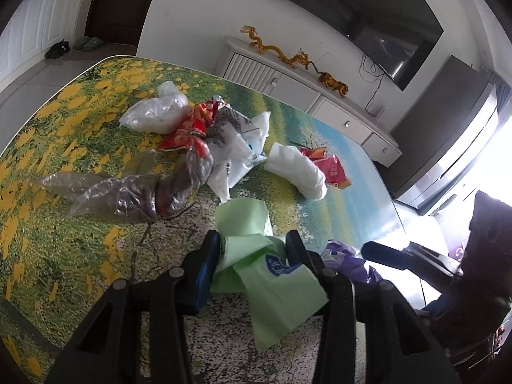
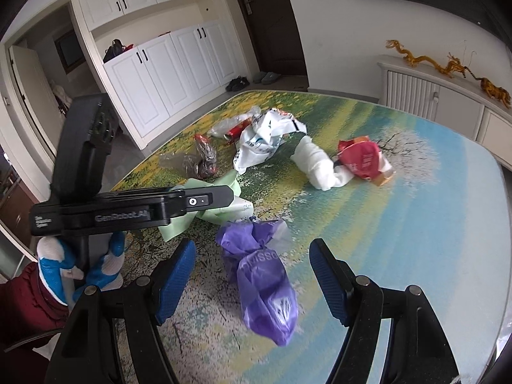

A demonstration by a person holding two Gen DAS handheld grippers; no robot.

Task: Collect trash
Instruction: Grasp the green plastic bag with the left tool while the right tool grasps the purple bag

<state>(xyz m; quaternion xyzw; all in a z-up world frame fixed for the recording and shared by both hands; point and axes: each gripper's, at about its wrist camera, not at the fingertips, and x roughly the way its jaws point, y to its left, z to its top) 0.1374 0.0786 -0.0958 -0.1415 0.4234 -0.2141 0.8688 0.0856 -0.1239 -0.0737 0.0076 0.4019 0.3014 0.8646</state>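
A table (image 1: pixel 64 147) with a printed cloth of yellow flowers, green field and blue water fills most of both views, and litter is scattered across its middle. In the left wrist view, the left gripper (image 1: pixel 252 249) is seen at the bottom centre, its two fingers (image 1: pixel 208 256) closed in on a green bag (image 1: pixel 256 275), which is pinched between them and spreads out over the cloth above and below. A clear bag (image 1: pixel 128 192) with dark contents lies at the centre left of that frame, with a white printed bag (image 1: pixel 236 147) and a red wrapper (image 1: pixel 192 128) heaped just above it, and a second clear bag (image 1: pixel 156 112) beyond these. A rolled white bag (image 1: pixel 297 169) is placed at the centre right, touching a red packet (image 1: pixel 332 166) on its right. In the right wrist view, the right gripper (image 2: pixel 252 275) is shown at the bottom with its blue-padded fingers (image 2: pixel 174 275) spread wide on either side of a purple bag (image 2: pixel 262 281), which lies on the cloth between them and is not touched. The left gripper's black body is seen at the centre left of that frame, held by a gloved hand (image 2: pixel 80 272) in white and blue. A white cabinet (image 1: pixel 288 80) with golden dragon figures (image 1: pixel 278 51) stands behind the table.
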